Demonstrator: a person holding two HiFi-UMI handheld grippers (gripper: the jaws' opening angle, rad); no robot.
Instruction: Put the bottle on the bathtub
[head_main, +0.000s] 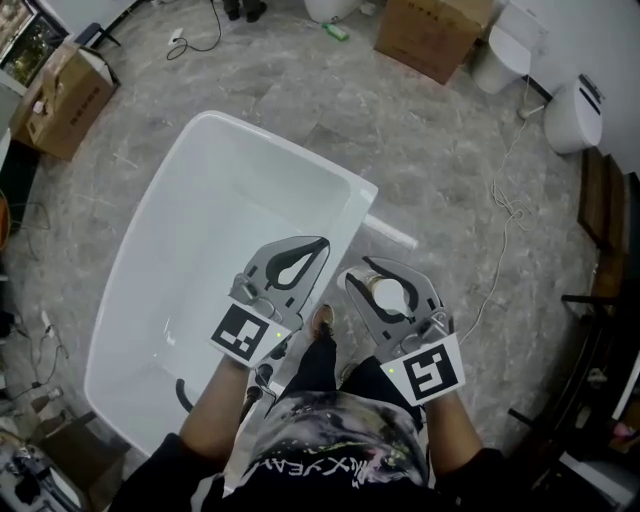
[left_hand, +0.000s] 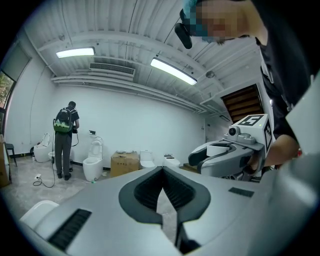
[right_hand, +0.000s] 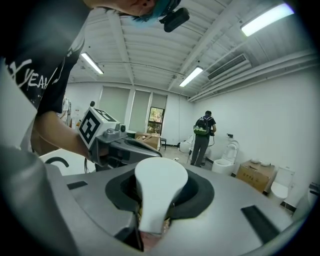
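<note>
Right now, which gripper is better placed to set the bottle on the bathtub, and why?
Right: the right gripper clamps the white bottle near the bathtub; the left gripper is shut, empty.

My right claw (right_hand: 161, 172) clamps its dark pads on a smooth white plastic bottle (right_hand: 159, 190); my grey left gripper (right_hand: 147, 150) hovers just beside.

Bright ceiling tubes (left_hand: 172, 71), fisheye edges
</note>
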